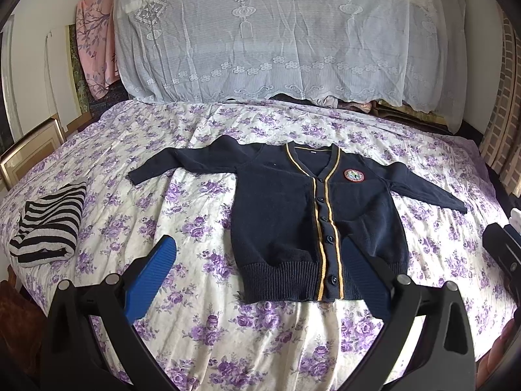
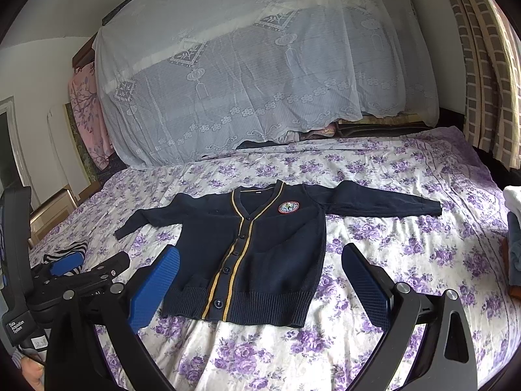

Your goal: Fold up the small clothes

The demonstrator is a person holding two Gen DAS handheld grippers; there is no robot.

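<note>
A soft knitted navy cardigan (image 1: 293,218) with yellow stripes and a round badge lies flat just ahead of the wide-open, empty left gripper (image 1: 260,280) and right gripper (image 2: 260,286).

Bed and room behind it
A floral purple bedsheet (image 1: 208,342) covers the bed; white lace cloth (image 1: 276,39) drapes the pile behind; checked curtain (image 2: 482,65) hangs beside.

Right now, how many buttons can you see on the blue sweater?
5, in a line down the front of the navy cardigan: one just below the V-neck, then, and the lowest on the ribbed hem. Folds might hide another.
</note>
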